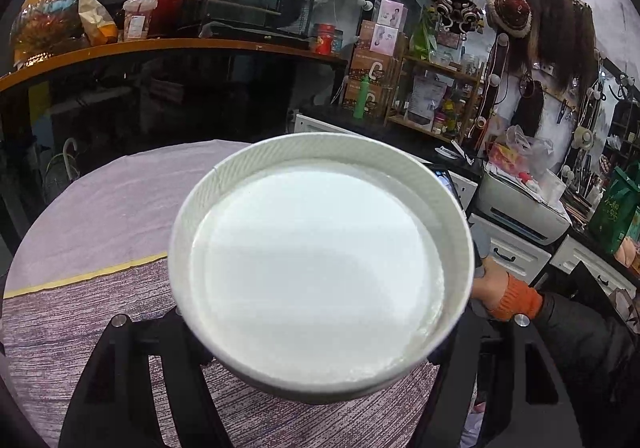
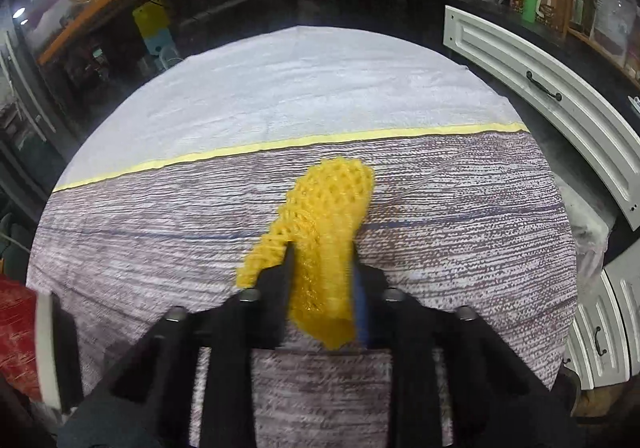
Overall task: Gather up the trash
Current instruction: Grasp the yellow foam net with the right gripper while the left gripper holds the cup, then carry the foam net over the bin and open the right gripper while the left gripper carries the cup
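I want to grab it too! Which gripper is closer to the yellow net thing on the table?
Right. The right gripper has its fingers on either side of the yellow foam net, pressing on it. The left gripper is holding the white paper bowl; the net is not in its view.

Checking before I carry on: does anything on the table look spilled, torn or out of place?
Nothing spilled or damaged. The only stray item is the yellow foam net lying on the tablecloth, with the right gripper closed around it. The white paper bowl in the left gripper is empty.
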{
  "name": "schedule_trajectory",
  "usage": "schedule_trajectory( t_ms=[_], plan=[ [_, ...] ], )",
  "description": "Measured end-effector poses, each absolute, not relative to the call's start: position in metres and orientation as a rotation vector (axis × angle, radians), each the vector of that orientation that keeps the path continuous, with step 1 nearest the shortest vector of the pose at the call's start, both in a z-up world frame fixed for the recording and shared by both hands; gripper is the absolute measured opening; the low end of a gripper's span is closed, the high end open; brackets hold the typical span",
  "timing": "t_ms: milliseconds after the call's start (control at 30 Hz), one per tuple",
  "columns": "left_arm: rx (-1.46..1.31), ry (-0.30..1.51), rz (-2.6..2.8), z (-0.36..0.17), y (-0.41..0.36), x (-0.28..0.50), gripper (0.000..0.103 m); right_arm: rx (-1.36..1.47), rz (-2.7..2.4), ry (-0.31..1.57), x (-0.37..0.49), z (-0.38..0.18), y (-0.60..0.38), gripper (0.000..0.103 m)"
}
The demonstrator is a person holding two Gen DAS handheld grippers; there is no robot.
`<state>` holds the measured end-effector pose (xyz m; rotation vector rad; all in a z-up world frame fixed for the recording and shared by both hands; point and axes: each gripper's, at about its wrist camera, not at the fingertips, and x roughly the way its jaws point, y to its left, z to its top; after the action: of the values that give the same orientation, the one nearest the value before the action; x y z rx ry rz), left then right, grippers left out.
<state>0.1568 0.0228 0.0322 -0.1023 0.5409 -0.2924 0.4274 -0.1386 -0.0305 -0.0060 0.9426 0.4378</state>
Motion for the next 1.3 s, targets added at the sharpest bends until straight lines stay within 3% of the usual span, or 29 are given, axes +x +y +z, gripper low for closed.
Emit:
schedule_trajectory(
  t_ms=[333, 600, 933, 1300],
  plan=[
    [-0.107, 0.531, -0.360, 0.033, 0.000, 0.148, 0.070, 0.078, 0.457, 0.811, 0.340, 0.013, -0.184, 0.021],
    [-0.068, 0.533, -0.481, 0.033, -0.052, 0.144, 0.070, 0.114, 0.377, 0.771, 0.258, 0.017, -0.251, 0.021],
    [0.006, 0.568, -0.659, 0.022, -0.141, 0.145, 0.070, 0.204, 0.154, 0.829, 0.194, -0.026, -0.351, 0.022],
    [0.109, 0.616, -0.789, -0.004, -0.225, 0.150, 0.070, 0.276, 0.000, 0.950, 0.196, -0.102, -0.402, 0.022]
  ],
)
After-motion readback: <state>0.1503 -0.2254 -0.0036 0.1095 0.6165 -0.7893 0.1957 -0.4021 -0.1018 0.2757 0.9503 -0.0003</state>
